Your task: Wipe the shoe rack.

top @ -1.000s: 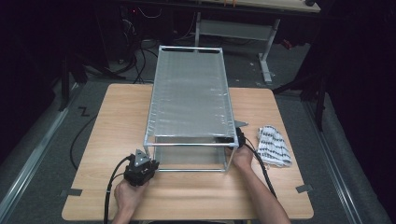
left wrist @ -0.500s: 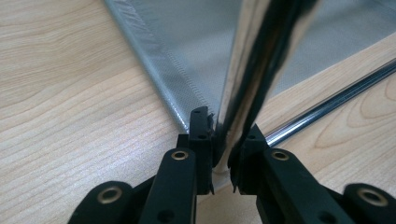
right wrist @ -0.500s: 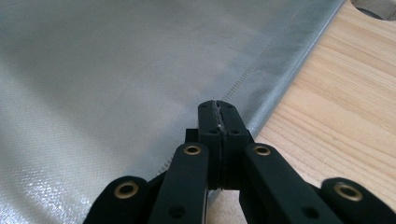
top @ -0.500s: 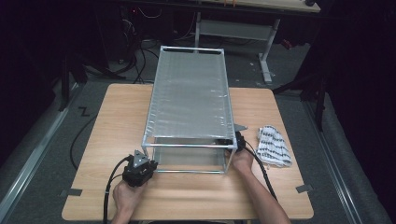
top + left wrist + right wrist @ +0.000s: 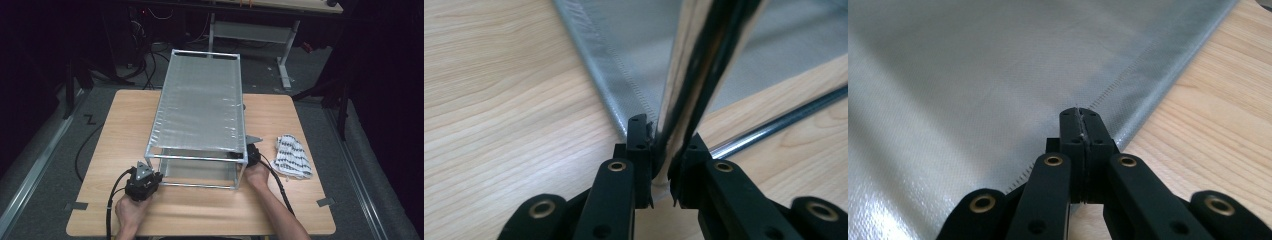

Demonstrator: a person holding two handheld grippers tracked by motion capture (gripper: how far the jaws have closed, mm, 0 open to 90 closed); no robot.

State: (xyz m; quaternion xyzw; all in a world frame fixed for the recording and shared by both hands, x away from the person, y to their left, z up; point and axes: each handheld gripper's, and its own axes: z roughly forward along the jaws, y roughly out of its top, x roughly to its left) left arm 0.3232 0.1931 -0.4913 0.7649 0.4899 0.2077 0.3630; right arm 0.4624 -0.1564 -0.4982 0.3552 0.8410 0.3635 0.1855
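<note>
Up close, the left claw (image 5: 663, 175) pinches a shiny chrome post (image 5: 694, 85); the right claw (image 5: 1082, 145) clamps woven grey fabric (image 5: 973, 75).

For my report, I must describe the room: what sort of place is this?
Probably a lab or workshop. A plain wooden table stands on grey carpet, cables lie behind it, and another desk frame stands at the back in the dark.

This looks like a dim lab or workshop: a light wooden worktable (image 5: 125, 125) on grey carpet, tangled black cables (image 5: 145, 55) and a white-legged adjustable desk (image 5: 280, 35) behind it.
</note>
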